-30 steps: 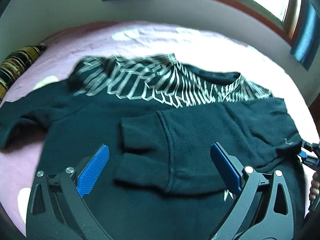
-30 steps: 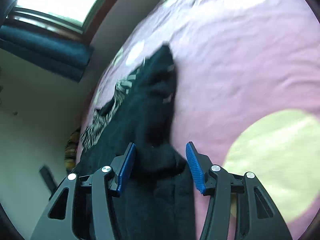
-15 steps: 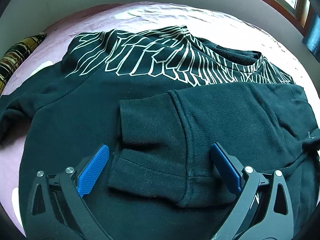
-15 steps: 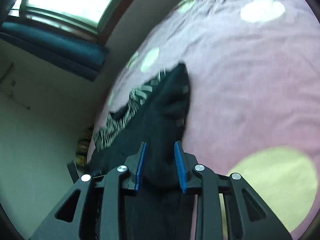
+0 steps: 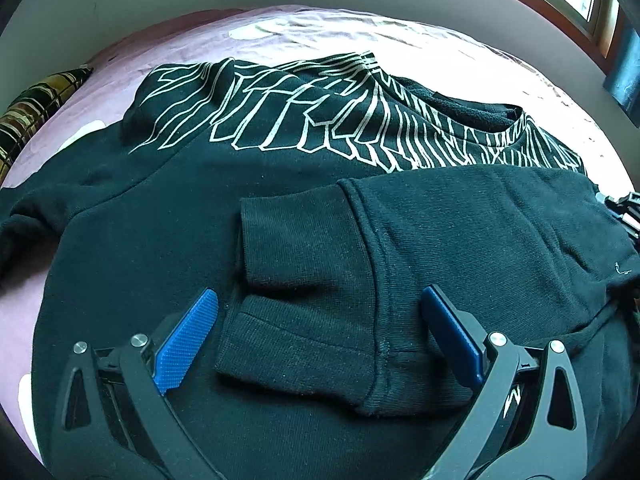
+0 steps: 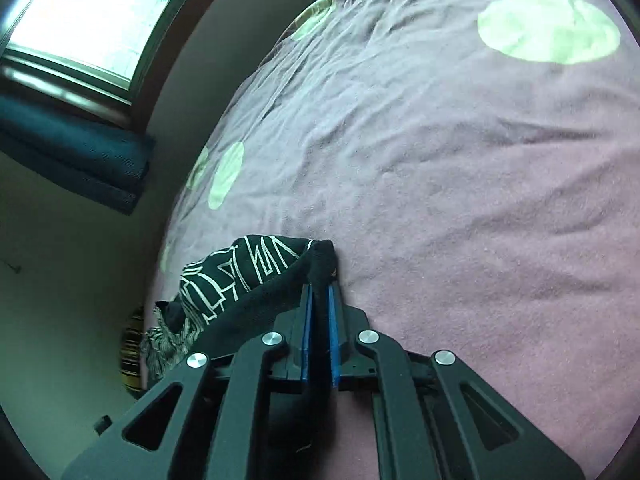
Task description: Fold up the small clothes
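A black sweatshirt [image 5: 168, 232] with a white line print across the chest lies spread on the bed. Its right sleeve [image 5: 460, 232] is folded across the body, the ribbed cuff [image 5: 304, 256] near the middle. My left gripper [image 5: 320, 340] is open, its blue pads straddling the cuff and hem just above the cloth. My right gripper [image 6: 319, 312] is shut on the sweatshirt's edge [image 6: 320, 256], with the printed cloth [image 6: 240, 272] bunched to its left. The right gripper's tip also shows at the right edge of the left wrist view [image 5: 624, 212].
The bed has a pink cover [image 6: 460, 200] with pale green dots [image 6: 548, 28]. A striped yellow and black pillow [image 5: 28, 120] lies at the far left. A wall and a window with dark blue curtains [image 6: 76, 160] lie beyond the bed.
My right gripper has closed on the sweatshirt's edge, from open to shut. My left gripper has moved closer over the folded sleeve and stays open.
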